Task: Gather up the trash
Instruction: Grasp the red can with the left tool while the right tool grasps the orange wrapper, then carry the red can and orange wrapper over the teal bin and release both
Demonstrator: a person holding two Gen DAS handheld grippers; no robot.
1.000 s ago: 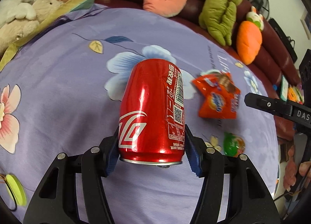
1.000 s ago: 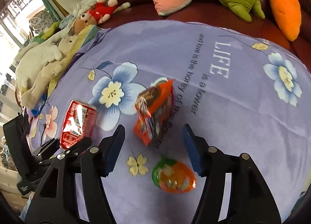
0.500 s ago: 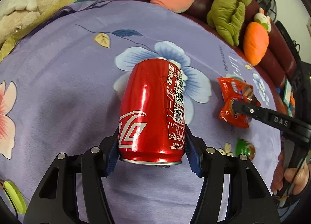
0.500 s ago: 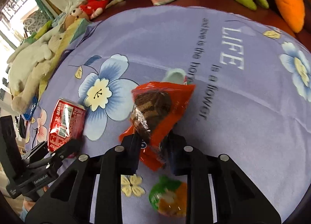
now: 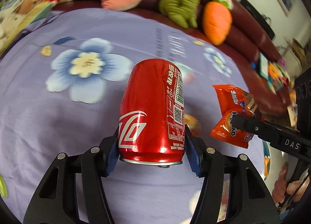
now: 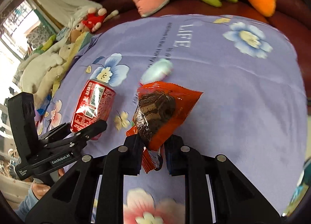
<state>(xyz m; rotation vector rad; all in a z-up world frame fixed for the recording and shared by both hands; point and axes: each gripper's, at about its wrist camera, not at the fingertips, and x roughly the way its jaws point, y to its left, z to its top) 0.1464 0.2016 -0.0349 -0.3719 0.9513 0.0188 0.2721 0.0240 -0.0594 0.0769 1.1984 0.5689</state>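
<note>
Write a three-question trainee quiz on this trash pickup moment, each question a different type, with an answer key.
1. True or false: the left gripper is shut on the red cola can.
2. Multiple choice: what does the right gripper hold? A) a green plush toy B) an orange snack wrapper C) a teddy bear
3. Fill in: the pale mint wrapper lies on the ____ floral cloth.

Key:
1. True; its blue pads press both sides of the can.
2. B; the orange snack wrapper is pinched at its lower end.
3. Purple.
</note>
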